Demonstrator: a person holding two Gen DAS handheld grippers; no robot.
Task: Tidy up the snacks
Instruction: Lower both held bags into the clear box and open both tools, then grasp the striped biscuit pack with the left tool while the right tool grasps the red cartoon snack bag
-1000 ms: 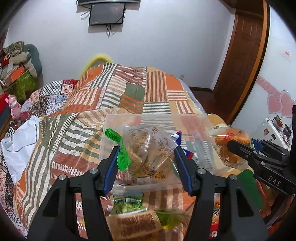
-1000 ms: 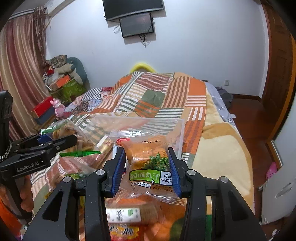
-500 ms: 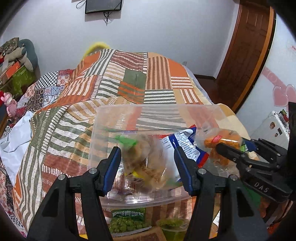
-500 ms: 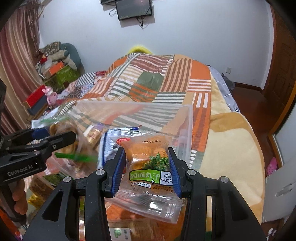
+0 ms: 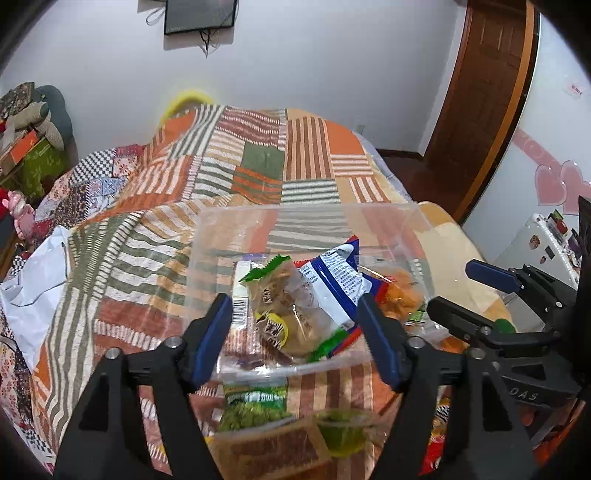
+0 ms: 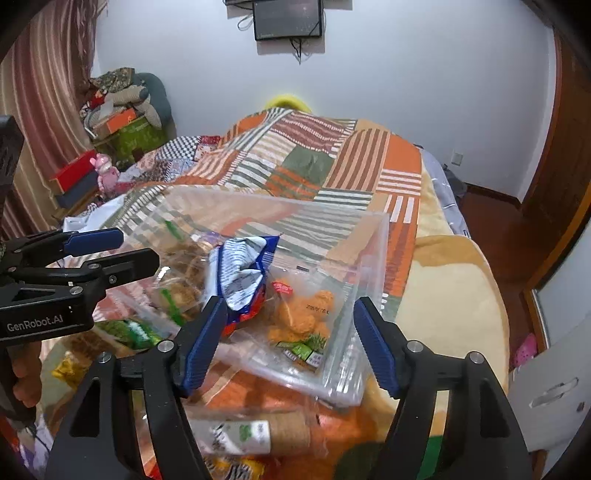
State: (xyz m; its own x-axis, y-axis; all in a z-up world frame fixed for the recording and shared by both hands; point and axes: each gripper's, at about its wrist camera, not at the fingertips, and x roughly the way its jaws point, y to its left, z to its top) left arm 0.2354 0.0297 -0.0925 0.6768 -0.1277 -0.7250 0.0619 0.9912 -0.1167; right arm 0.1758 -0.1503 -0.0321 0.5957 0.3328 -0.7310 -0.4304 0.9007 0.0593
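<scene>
Both the left gripper [image 5: 295,332] and right gripper [image 6: 288,339] hang spread and empty above the clear bin [image 6: 373,258]. The bin sits tilted on the soft bed [image 6: 454,295], so a nudge could tip it and spill the snack packets [image 6: 303,314].

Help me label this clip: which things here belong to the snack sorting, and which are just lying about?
Job: clear bin, orange snack bag, blue-white packet, green pea packet, jelly cup.
Lying about: wall screen, pink toy, white cloth.
</scene>
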